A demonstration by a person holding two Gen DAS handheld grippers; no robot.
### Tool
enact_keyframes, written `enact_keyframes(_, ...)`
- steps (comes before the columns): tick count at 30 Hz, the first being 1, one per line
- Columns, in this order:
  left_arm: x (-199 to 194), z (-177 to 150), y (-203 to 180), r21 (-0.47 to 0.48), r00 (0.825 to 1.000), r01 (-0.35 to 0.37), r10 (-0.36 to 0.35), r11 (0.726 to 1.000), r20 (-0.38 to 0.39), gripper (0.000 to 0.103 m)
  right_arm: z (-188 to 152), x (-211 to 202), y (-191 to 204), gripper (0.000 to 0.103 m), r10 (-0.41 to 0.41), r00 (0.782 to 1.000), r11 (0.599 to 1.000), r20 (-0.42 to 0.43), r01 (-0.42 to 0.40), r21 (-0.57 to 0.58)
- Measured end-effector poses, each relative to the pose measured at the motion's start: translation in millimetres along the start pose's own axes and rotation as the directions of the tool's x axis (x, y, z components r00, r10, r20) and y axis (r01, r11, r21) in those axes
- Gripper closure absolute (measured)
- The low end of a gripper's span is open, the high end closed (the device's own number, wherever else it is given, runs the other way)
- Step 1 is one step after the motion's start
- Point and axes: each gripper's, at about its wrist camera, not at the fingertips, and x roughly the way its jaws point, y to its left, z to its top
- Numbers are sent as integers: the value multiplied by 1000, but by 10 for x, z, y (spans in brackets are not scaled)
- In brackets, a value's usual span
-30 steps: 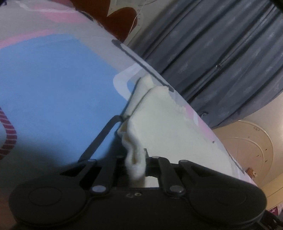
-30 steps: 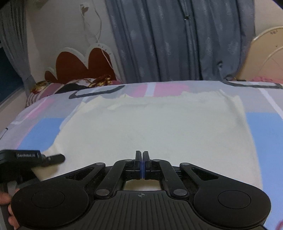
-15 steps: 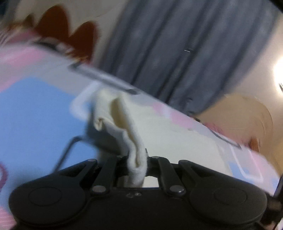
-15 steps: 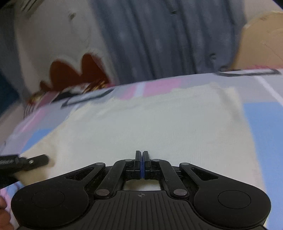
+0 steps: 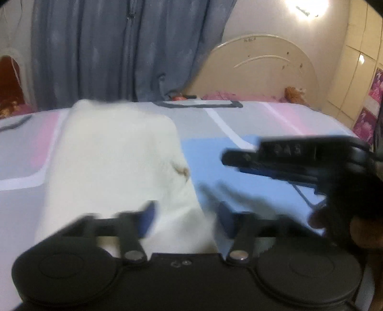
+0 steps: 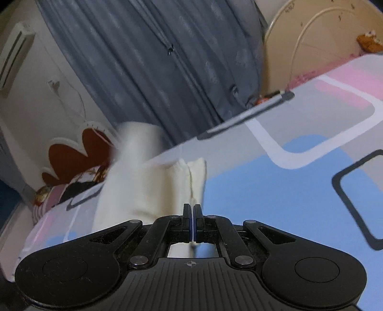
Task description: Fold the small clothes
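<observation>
left hand-held gripper (image 5: 185, 216) gapes over cream garment (image 5: 115, 167).

- My bed sheet (image 5: 239, 124), grey with pink and blue blocks, white and dark outlines.
- Grey-blue curtain (image 5: 107, 47) behind it.
- Cream arched headboard (image 5: 263, 71), far right.
- Red-brown scalloped headboard (image 6: 71, 158), far left.
- Ceiling light (image 5: 304, 9) glaring, top right.

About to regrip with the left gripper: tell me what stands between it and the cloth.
Nothing visible. The open left gripper has the cream cloth lying directly ahead of its fingers on the bedsheet. The right gripper sits off to the side, over the blue patch.
</observation>
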Motion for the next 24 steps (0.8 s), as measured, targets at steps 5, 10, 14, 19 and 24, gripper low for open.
enact_keyframes(5, -411, -3, 562, -128, 991, -48, 63, 991, 117, 32, 0, -86, -70, 40, 62, 997, 998, 36, -61, -21)
enact_keyframes(10, -286, -55, 1273, -252, 977, -188, 206, 949, 48, 39, -48, 153, 37, 57, 119, 993, 992, -30, -119, -32)
enact_keyframes(14, -142, -32, 1494, -284, 974, -207, 225, 936, 29, 39, -82, 347, 144, 57, 130, 989, 989, -63, -134, -62)
enact_keyframes(19, -14, -73, 1562, -249, 963, -265, 268, 931, -26, 38, -131, 583, 255, 57, 116, 986, 988, -116, -127, -92)
enact_keyframes(24, 102, -210, 1571, -196, 955, -296, 285, 935, -82, 53, -168, 625, 287, 57, 95, 989, 987, -114, -109, -118)
